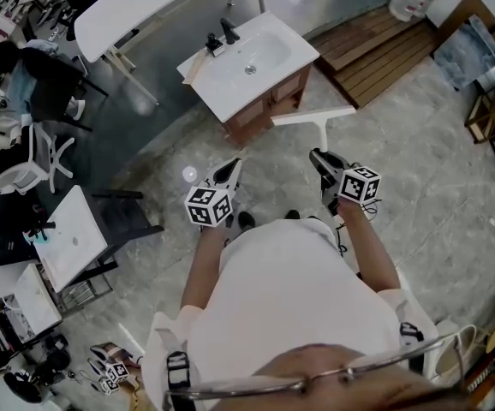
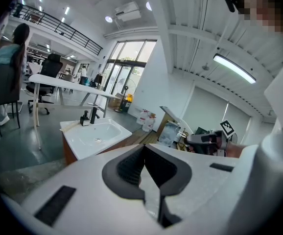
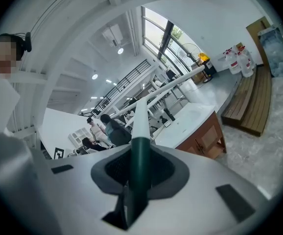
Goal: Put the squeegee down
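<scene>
The squeegee [image 1: 313, 118] has a white blade bar and a dark green handle, and hangs in the air over the stone floor in front of the sink cabinet. My right gripper [image 1: 319, 156] is shut on its handle. In the right gripper view the green handle [image 3: 140, 153] runs up between the jaws and the white part points toward the sink. My left gripper [image 1: 230, 170] hovers to the left of it at about the same height. Its jaws meet with nothing between them [image 2: 144, 163]. The right gripper [image 2: 207, 140] also shows in the left gripper view, at the right.
A white sink on a wooden cabinet [image 1: 247, 62] stands just ahead, with a black tap. A slatted wooden platform [image 1: 376, 54] lies to its right, and a long white table [image 1: 145, 7] behind. A person sits on a chair [image 1: 25, 80] at far left. Small white tables [image 1: 72, 238] stand at left.
</scene>
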Demonstrator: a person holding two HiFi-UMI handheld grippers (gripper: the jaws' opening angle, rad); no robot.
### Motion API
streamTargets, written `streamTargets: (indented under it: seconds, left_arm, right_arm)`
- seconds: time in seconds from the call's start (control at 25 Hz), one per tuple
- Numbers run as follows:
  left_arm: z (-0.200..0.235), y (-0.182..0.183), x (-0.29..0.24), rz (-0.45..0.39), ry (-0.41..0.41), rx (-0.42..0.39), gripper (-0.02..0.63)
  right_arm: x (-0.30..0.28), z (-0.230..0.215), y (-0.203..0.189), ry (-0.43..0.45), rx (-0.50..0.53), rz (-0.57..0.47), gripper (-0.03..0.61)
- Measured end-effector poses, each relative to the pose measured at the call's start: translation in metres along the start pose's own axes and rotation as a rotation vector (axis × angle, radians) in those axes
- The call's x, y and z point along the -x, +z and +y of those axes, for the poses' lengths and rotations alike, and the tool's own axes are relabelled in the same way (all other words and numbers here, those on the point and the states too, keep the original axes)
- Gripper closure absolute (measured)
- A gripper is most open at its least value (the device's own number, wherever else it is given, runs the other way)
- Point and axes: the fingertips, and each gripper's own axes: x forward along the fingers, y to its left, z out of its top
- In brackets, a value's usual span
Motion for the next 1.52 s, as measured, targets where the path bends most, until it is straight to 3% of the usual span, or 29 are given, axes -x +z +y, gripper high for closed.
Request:
streamTargets:
  seconds: [0.96, 1.52]
  left_arm:
    - [-0.061, -0.027, -0.068, 0.015, 0.055, 0.052, 0.609]
    - [-0.042, -0.013, -0.101, 0.020, 0.049, 0.041, 0.609]
  right_arm:
    - [0.039, -0.069, 0.013, 0.059, 0.042, 0.115, 0.508]
    - [0.016, -0.094, 0.024, 0.053, 0.025, 0.130, 0.508]
